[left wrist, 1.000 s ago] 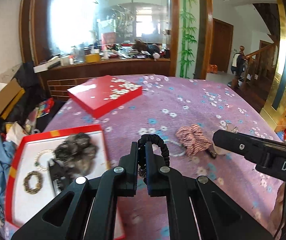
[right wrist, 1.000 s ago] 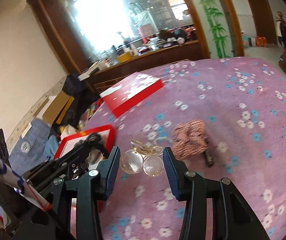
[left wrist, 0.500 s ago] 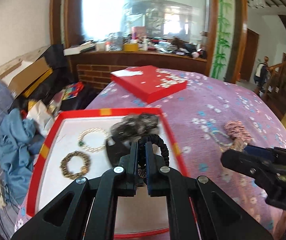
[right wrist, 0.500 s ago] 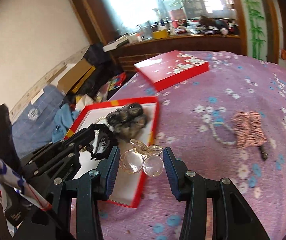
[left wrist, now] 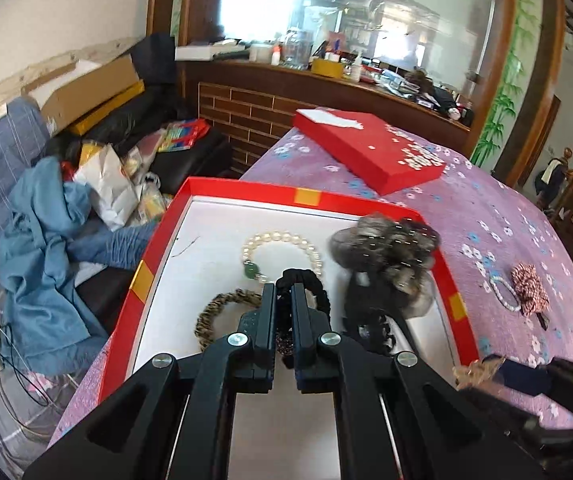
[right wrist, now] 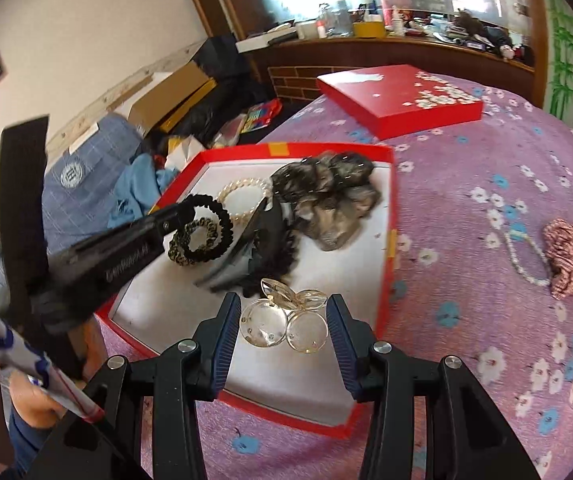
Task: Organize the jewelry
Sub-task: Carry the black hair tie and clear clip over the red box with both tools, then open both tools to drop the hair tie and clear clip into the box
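Both grippers now over red box (left wrist: 242, 194), left jaws pinching half-hidden black band (left wrist: 306, 280), right apparently gripping clear clip (right wrist: 282, 318).

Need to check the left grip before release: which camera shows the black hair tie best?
Right wrist view: the black hair tie hangs as a full loop from the left gripper over the red box. Left wrist view shows it mostly hidden between shut jaws.

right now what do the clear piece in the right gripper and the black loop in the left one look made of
Clear piece: looks like transparent acrylic or glass, glossy; the white tray floor shows through its round discs, and they catch glints. Which of the two is unclear.

Black loop: looks like braided fabric-covered elastic, matte; its surface is ribbed and shows no shine.
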`<control>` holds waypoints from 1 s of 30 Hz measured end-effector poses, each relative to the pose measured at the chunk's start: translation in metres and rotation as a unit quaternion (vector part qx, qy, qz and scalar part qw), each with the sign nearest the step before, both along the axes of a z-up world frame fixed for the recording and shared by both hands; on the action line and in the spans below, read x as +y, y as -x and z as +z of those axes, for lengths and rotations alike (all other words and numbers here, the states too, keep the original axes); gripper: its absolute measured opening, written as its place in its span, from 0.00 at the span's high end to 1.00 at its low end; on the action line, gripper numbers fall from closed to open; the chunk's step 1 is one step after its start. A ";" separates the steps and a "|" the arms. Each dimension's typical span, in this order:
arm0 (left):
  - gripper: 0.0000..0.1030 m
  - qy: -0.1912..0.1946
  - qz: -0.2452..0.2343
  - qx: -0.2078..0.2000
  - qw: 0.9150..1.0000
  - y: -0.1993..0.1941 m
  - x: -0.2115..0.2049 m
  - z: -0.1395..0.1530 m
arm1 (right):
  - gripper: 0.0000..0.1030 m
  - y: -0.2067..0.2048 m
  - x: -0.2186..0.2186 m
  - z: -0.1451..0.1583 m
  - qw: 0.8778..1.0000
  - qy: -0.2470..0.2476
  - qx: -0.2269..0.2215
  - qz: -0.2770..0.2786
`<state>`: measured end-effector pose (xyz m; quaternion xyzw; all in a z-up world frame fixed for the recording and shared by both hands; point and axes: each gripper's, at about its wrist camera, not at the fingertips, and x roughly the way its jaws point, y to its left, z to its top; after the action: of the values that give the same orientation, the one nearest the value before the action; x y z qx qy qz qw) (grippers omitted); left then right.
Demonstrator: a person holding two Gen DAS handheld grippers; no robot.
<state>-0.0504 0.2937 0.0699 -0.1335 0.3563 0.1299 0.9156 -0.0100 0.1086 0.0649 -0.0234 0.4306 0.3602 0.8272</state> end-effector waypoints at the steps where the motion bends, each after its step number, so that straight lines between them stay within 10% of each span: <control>1: 0.94 0.011 -0.001 0.002 1.000 -0.002 0.005 -0.002 | 0.53 0.000 0.004 -0.002 1.000 0.004 0.001 0.000; 19: 0.93 0.032 0.007 0.028 0.999 -0.020 0.014 -0.033 | 0.51 -0.025 0.015 -0.026 0.999 0.019 0.030 -0.017; 24: 0.69 0.035 0.010 0.030 0.999 -0.018 0.013 -0.032 | 0.39 -0.024 0.009 -0.024 0.999 0.010 0.034 -0.020; 30: 0.68 0.038 0.015 0.018 0.999 -0.007 0.013 -0.021 | 0.39 -0.019 -0.002 -0.010 0.999 -0.010 0.027 -0.024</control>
<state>-0.0434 0.3066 0.0490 -0.1710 0.3750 0.1327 0.9014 0.0091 0.1065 0.0552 0.0051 0.4496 0.3451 0.8239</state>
